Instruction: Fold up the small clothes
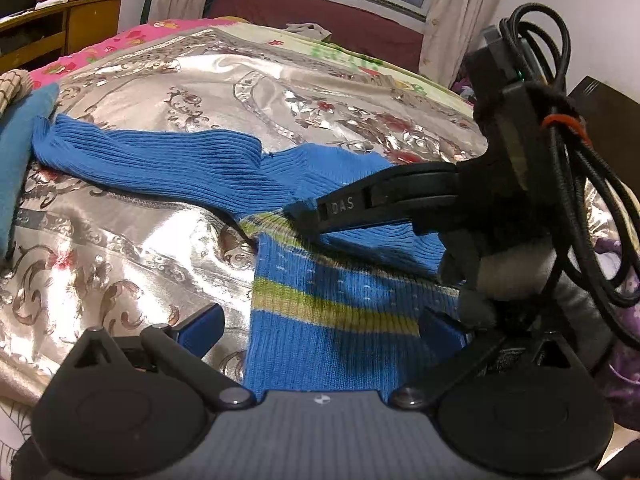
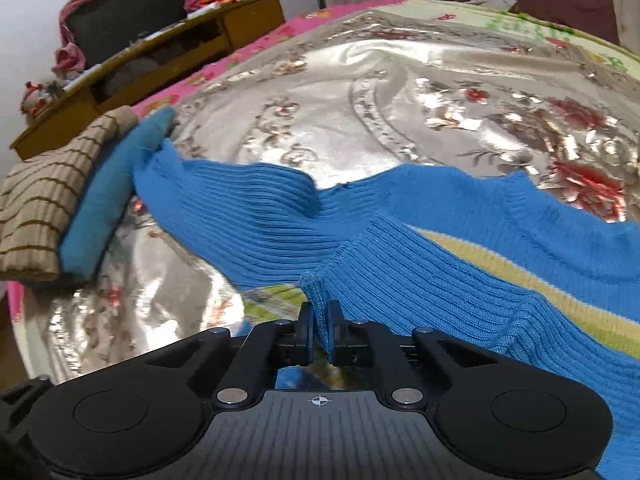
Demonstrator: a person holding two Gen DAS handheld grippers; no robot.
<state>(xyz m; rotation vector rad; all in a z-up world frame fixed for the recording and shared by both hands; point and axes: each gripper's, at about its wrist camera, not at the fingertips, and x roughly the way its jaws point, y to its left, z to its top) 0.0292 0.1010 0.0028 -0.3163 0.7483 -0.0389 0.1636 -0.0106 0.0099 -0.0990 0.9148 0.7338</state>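
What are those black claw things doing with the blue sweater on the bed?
A person is folding a small blue sweater on a shiny silver bedspread. The right claw is shut on a ribbed piece of the sweater, probably a sleeve, and holds it over the striped body. The left claw is open, low over the sweater's bottom part, gripping nothing. Two folded clothes, a teal one and a tan striped one, sit at the bed's edge.

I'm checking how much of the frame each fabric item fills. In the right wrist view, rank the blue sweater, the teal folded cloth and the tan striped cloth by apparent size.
1. blue sweater, largest by far, though nearest the camera.
2-3. tan striped cloth and teal folded cloth look similar; the teal partly overlaps the tan, so no ranking.
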